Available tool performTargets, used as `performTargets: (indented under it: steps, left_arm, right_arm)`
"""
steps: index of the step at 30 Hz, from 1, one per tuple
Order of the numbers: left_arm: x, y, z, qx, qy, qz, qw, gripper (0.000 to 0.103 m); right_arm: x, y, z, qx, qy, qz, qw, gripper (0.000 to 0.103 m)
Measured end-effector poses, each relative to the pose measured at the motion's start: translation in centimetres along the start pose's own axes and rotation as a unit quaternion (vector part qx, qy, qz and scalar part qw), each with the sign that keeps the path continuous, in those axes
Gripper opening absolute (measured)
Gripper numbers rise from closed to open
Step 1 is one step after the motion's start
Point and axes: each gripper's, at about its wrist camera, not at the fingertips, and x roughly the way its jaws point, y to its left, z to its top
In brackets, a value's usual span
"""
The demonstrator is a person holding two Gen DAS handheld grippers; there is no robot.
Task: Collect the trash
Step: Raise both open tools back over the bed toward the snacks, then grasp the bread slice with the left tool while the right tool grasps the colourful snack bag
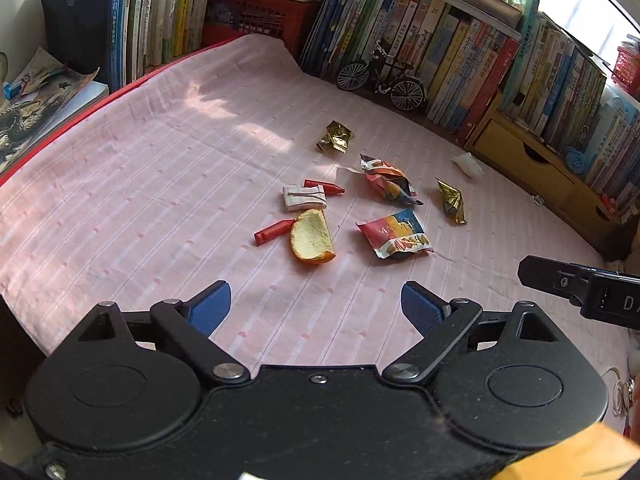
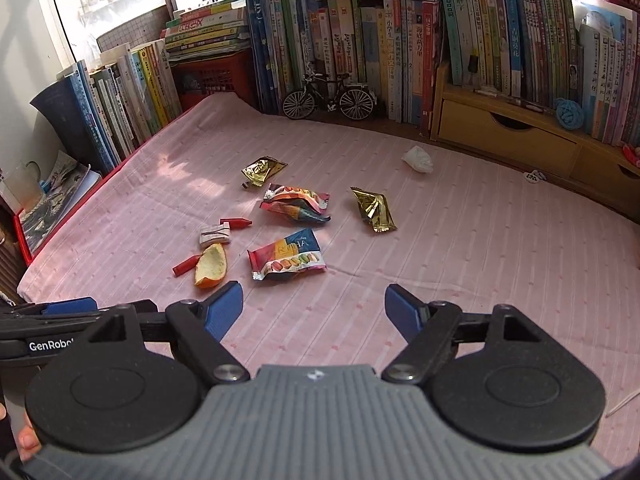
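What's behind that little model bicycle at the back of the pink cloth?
Behind the model bicycle stands a row of upright books, spines facing out. The wheels and frame cover the lowest parts of several spines, and whatever is behind the books is hidden.

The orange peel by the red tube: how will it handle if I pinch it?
The orange peel looks curved and fairly stiff, so it may rock or flip when nudged. Probably light; its thick pith suggests it may crack under hard pinching.

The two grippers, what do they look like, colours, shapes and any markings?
Both grippers are black linkage frames with round discs at each side and blue ribbed finger pads. The left gripper has a smooth black centre body; the right gripper has a grey ridged one. The left gripper's side, seen from the right wrist, carries white lettering starting "GenRobo".
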Motion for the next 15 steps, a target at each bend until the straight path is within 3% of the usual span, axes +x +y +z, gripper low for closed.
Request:
performTargets:
  steps: [10, 13, 14, 15]
  left_arm:
    - [10.6, -1.6, 1.9, -0.047, 0.032, 0.039, 0.9976, 0.071]
    - [11.8, -1.4, 2.4, -0.061, 0.033, 0.037, 0.9969, 0.051]
    - [12.0, -1.4, 2.5, -0.064, 0.034, 0.039, 0.9966, 0.037]
    - [12.1, -1.4, 2.7, -0.062, 0.035, 0.039, 0.9967, 0.033]
  right_arm:
    - [5.7, -3.6, 2.6, -0.024, 0.035, 0.039, 0.998, 0.088]
    - [6.9, -3.6, 3.0, -0.05, 0.04, 0.06, 0.996, 0.089]
    - [7.3, -3.5, 3.0, -0.058, 0.042, 0.066, 0.995, 0.089]
    - [7.8, -3.3, 3.1, -0.066, 0.044, 0.071, 0.994, 0.089]
